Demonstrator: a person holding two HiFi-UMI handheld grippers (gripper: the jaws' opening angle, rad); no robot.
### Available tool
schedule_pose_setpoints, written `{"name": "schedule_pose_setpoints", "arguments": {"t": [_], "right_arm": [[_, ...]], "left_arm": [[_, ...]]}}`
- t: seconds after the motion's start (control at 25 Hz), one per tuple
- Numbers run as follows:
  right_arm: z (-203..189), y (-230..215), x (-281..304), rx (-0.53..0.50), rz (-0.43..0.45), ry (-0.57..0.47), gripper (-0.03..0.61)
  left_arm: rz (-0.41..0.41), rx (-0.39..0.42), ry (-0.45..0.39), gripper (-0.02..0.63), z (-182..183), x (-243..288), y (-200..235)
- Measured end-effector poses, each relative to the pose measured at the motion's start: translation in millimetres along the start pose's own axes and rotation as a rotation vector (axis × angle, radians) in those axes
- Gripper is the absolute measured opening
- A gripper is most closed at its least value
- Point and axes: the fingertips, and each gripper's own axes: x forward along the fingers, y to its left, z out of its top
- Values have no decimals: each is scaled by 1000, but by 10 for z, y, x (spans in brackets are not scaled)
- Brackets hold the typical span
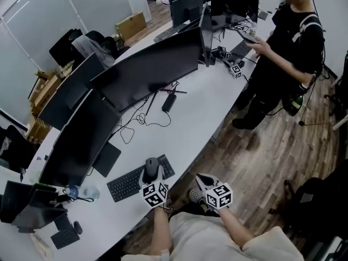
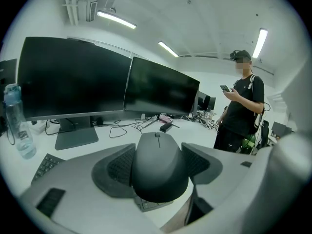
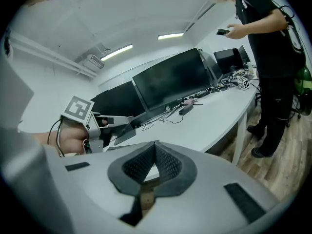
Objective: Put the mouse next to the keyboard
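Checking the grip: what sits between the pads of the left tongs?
The mouse, pressed on both sides by the pads, over the keyboard's end; the left gripper view shows it.

Two grippers (image 1: 152, 171) (image 1: 200, 178), one bystander (image 1: 288, 42) (one phone (image 2: 225, 87))

- mouse (image 1: 151, 167): dark grey, rounded, upright, clamped between left gripper's (image 1: 152, 173) jaws, over the keyboard's right end.
- keyboard (image 1: 128, 184): black, flat, near the desk's (image 1: 217, 107) front edge.
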Motion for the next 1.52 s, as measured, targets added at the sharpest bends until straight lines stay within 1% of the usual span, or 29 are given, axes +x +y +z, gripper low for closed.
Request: {"name": "schedule_pose_setpoints", "arguments": {"t": [0.2,0.32,0.48,0.64,0.76,0.88,1.04,1.16,1.36,1.52], "right_arm": [[188,-298,46,-13,17,4,8],[215,-511,35,-12,-7,0,8],[178,-788,14,-1,-48,44,8],[253,-969,76,2,-59,71,8],[178,-1069,54,-6,-69,128,8],[40,-1222,-77,-22,-106,190,8],[-127,-1479,-133,19,-153,235,8],[-161,-1507,-125,19,-147,261,8],[-146,-1516,-118,11,-125,262,8],[-246,-1511,-153,2,-74,304,8]], "left_arm": [[16,-11,-1,304,29,343,-242],[7,-21,13,304,-19,567,-376],[7,-45,42,304,-119,780,-457],[16,-57,63,304,-161,1052,-520],[29,-70,96,304,-311,1194,-533],[34,-79,114,304,-455,1286,-552],[44,-96,149,304,-666,1467,-642],[62,-101,193,304,-866,1493,-695],[93,-84,239,304,-1144,1450,-736],[127,-94,262,304,-1259,1454,-746]]}}
